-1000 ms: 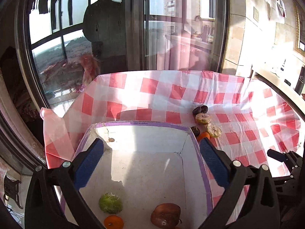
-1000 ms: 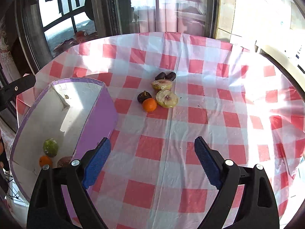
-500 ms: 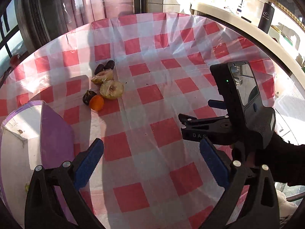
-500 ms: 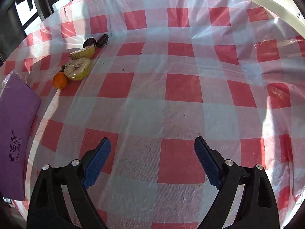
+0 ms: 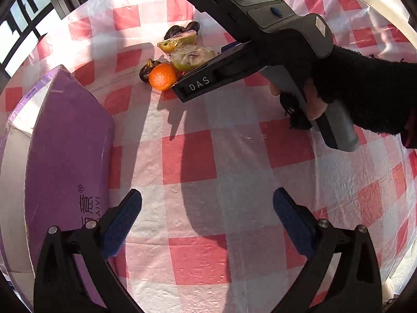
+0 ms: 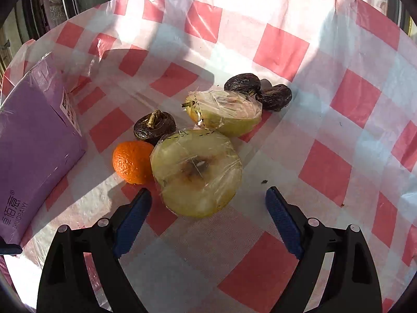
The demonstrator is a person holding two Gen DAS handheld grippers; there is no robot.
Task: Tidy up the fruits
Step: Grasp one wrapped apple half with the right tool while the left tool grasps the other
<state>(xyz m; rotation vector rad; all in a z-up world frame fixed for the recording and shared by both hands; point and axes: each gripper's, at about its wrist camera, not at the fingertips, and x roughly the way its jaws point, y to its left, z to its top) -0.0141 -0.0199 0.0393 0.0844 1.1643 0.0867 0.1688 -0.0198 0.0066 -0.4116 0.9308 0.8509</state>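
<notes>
A cluster of fruit lies on the red-and-white checked cloth. In the right wrist view a plastic-wrapped apple half (image 6: 196, 173) sits just ahead of my open right gripper (image 6: 208, 203), partly between its fingers. Beside it are a small orange (image 6: 130, 162), a second wrapped half (image 6: 226, 113), a dark wrinkled fruit with a stem (image 6: 153, 126) and two more dark fruits (image 6: 258, 90). In the left wrist view my left gripper (image 5: 207, 208) hangs open over bare cloth. The right gripper's body (image 5: 250, 39) reaches over the orange (image 5: 163, 76) and wrapped halves (image 5: 191, 57).
A purple box (image 5: 65, 156) stands at the left, its side (image 6: 34, 140) close to the orange. A hand in a black sleeve (image 5: 365, 91) holds the right tool. The cloth (image 6: 325, 172) spreads right of the fruit. Windows edge the far side.
Both grippers have swung away from the box and come down toward the fruit. The right gripper has closed in on the wrapped apple half; the left has dropped lower over the cloth.
</notes>
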